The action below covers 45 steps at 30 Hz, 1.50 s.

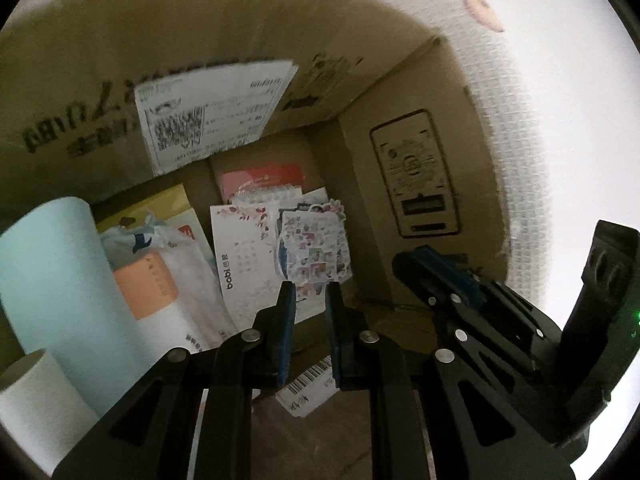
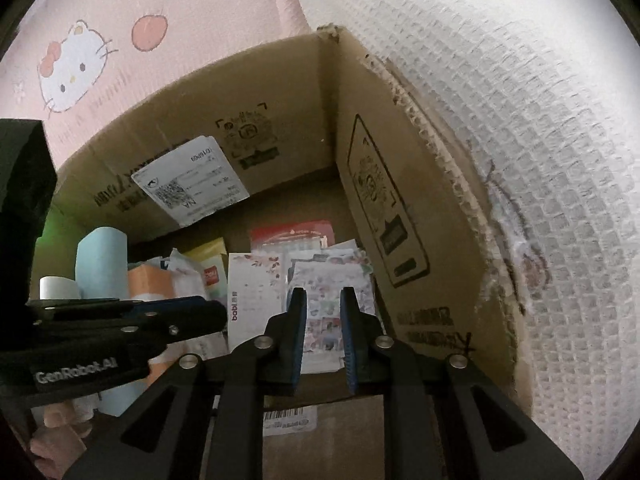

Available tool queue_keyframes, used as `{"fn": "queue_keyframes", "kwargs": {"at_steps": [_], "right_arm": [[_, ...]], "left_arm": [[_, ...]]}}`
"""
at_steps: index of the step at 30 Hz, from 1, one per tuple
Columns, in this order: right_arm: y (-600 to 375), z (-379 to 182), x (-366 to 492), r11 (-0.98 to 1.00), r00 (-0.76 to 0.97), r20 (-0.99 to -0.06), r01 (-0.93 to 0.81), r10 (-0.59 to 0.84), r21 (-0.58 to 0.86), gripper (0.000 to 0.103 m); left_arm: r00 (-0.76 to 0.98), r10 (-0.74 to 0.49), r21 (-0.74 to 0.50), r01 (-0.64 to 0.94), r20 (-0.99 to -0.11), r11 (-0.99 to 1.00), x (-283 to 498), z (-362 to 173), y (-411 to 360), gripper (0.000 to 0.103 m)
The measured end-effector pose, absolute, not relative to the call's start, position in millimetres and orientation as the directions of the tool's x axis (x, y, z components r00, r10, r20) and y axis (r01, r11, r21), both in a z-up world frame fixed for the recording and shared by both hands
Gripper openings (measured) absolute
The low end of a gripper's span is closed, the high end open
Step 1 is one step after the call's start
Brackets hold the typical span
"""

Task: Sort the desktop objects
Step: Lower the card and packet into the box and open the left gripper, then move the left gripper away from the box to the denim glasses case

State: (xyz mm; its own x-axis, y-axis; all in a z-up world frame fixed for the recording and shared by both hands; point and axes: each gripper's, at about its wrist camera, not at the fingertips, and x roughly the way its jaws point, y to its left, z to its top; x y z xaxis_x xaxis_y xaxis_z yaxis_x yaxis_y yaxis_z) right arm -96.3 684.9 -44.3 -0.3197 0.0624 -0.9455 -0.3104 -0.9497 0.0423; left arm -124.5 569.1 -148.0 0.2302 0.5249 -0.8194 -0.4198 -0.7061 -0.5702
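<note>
Position: While both claws were pointed down into the cardboard box point(image 1: 420, 184), the sticker sheet point(image 1: 316, 244) was noted leaning among the papers on the box floor, close to the box's right wall.
Neighbours: a white calendar card point(image 1: 244, 256) was seen just beside the sheet, on the side away from that wall; a pale blue roll point(image 1: 52, 272) stood well apart, at the box's opposite side.
Left gripper point(image 1: 311, 286): jaws were held narrowly parted, with nothing between them; tips were seen just short of the sheet's lower edge.
Right gripper point(image 2: 323, 294): jaws were found almost closed and empty, poised above the same sheet.
Look: a thin glossy sleeve was recorded, crowded with small pastel pictures, its top edge ragged with cut-out shapes.
Handling, judged: light, floppy and slick; easily creased or slipped.
Hold, judged: the free lower edge should be pinched flat, not the decorated middle.
Risk, judged: neighbouring cards could be dragged along.
</note>
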Motion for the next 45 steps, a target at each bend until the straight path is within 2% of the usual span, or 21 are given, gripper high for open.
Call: {"fn": "queue_keyframes", "kwargs": {"at_steps": [2, 6, 7, 9, 14, 18, 20, 23, 30, 34, 36, 39, 45], "right_arm": [[682.5, -38.5, -95.6, -0.950, -0.331, -0.941, -0.310, 0.070, 0.039, 0.014], [674.6, -22.9, -93.6, -0.950, -0.359, -0.930, -0.309, 0.076, 0.041, 0.017], [671.5, -17.1, -92.7, -0.951, -0.363, -0.928, -0.306, 0.087, 0.031, 0.020], [664.1, -6.4, -91.1, -0.954, -0.374, -0.920, -0.300, 0.114, 0.004, 0.032], [640.5, 29.4, -84.9, -0.956, -0.412, -0.893, -0.287, 0.183, -0.064, 0.043], [622.5, 54.5, -81.2, -0.951, -0.443, -0.868, -0.294, 0.225, -0.096, 0.062], [612.6, 61.4, -80.9, -0.953, -0.453, -0.864, -0.290, 0.218, -0.088, 0.065], [591.9, 67.0, -82.1, -0.959, -0.453, -0.870, -0.273, 0.195, -0.073, 0.066], [537.0, 66.5, -94.5, -0.963, -0.427, -0.872, -0.218, 0.239, -0.158, 0.067], [510.5, 68.6, -100.3, -0.967, -0.430, -0.872, -0.195, 0.235, -0.165, 0.069], [491.8, 66.6, -104.7, -0.974, -0.437, -0.874, -0.172, 0.211, -0.150, 0.073], [459.4, 57.8, -115.5, -0.985, -0.437, -0.885, -0.119, 0.163, -0.123, 0.073], [382.8, 25.6, -143.1, -0.998, -0.399, -0.916, 0.028, 0.034, -0.049, 0.073]], "left_arm": [[0.205, 0.538, -0.569, -0.438, -0.817, -0.696, -123.0, -138.7, 564.6, 0.020], [0.195, 0.583, -0.602, -0.435, -0.789, -0.669, -121.8, -121.7, 553.1, 0.036], [0.192, 0.599, -0.616, -0.429, -0.777, -0.661, -121.8, -117.8, 549.6, 0.037], [0.183, 0.625, -0.634, -0.426, -0.759, -0.645, -122.3, -107.8, 542.1, 0.039], [0.153, 0.701, -0.686, -0.428, -0.696, -0.588, -123.9, -78.9, 515.4, 0.045], [0.109, 0.732, -0.692, -0.442, -0.673, -0.571, -125.4, -61.9, 488.8, 0.052], [0.089, 0.739, -0.690, -0.447, -0.667, -0.569, -127.0, -54.2, 472.1, 0.053], [0.069, 0.745, -0.685, -0.455, -0.664, -0.569, -129.9, -47.4, 449.3, 0.055], [0.066, 0.772, -0.715, -0.432, -0.632, -0.549, -140.9, -47.9, 404.0, 0.057], [0.025, 0.768, -0.693, -0.450, -0.639, -0.563, -144.0, -50.7, 371.8, 0.057], [-0.014, 0.749, -0.660, -0.461, -0.663, -0.593, -145.4, -53.5, 348.1, 0.058], [-0.071, 0.725, -0.622, -0.460, -0.685, -0.634, -147.4, -61.3, 302.8, 0.058], [-0.208, 0.643, -0.557, -0.352, -0.737, -0.752, -154.9, -84.8, 192.2, 0.058]]}}
